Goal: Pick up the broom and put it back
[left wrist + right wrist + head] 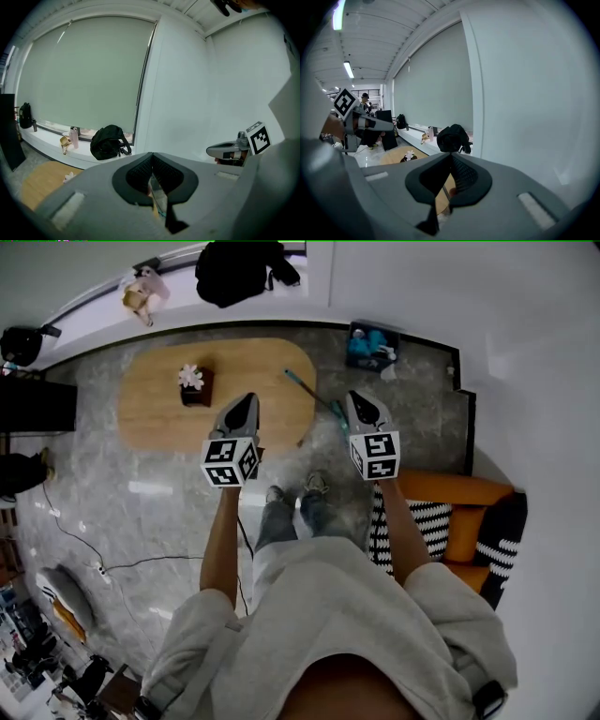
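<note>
My left gripper [246, 401] and right gripper [361, 399] are both closed and empty, since nothing is in reach yet. I hold them out ahead, tipped slightly down, toward the broom [312, 395]. Its teal handle slants beside the oval wooden table [159, 418], just left of my right gripper, likely the handier one.
</note>
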Demonstrator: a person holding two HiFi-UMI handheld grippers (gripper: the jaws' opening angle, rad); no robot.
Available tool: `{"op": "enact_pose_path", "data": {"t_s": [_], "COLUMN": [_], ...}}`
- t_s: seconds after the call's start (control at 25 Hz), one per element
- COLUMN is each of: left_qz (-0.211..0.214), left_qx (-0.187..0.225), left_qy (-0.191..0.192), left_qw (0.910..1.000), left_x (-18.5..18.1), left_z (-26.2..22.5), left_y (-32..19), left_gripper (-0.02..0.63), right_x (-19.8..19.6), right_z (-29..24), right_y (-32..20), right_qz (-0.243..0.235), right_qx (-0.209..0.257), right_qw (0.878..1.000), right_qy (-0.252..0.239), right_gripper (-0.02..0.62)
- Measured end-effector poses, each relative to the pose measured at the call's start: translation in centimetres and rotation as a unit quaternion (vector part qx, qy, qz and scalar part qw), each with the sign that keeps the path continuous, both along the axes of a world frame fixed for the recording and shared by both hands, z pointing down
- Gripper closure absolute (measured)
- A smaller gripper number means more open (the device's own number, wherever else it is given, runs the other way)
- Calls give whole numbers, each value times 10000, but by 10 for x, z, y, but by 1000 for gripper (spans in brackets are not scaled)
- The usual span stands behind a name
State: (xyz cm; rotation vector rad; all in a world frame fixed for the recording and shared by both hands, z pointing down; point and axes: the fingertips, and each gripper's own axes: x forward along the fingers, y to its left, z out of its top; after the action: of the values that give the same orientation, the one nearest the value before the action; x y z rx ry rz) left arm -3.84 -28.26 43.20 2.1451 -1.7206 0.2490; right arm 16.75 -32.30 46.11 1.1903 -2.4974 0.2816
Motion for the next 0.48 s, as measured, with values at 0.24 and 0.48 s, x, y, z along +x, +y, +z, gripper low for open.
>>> {"op": "enact_pose_path", "data": {"t_s": [0.24, 0.48], "left_qz": [27, 90], "left_qx": [-242, -406], "left_qy": [98, 189], "left_qw": [9997, 9990], "left_x": [-8, -13], "left_z": [40, 94], "left_y": [-13, -19], "left_gripper": [604, 604], "right_x": [-6, -19], "right_z": [44, 100], "right_y": [-7, -4], "right_qz": [189, 406], "right_qx": [-234, -510], "right_qw": [9995, 9978], "right_qy": [78, 97], "right_gripper": [595, 594]}}
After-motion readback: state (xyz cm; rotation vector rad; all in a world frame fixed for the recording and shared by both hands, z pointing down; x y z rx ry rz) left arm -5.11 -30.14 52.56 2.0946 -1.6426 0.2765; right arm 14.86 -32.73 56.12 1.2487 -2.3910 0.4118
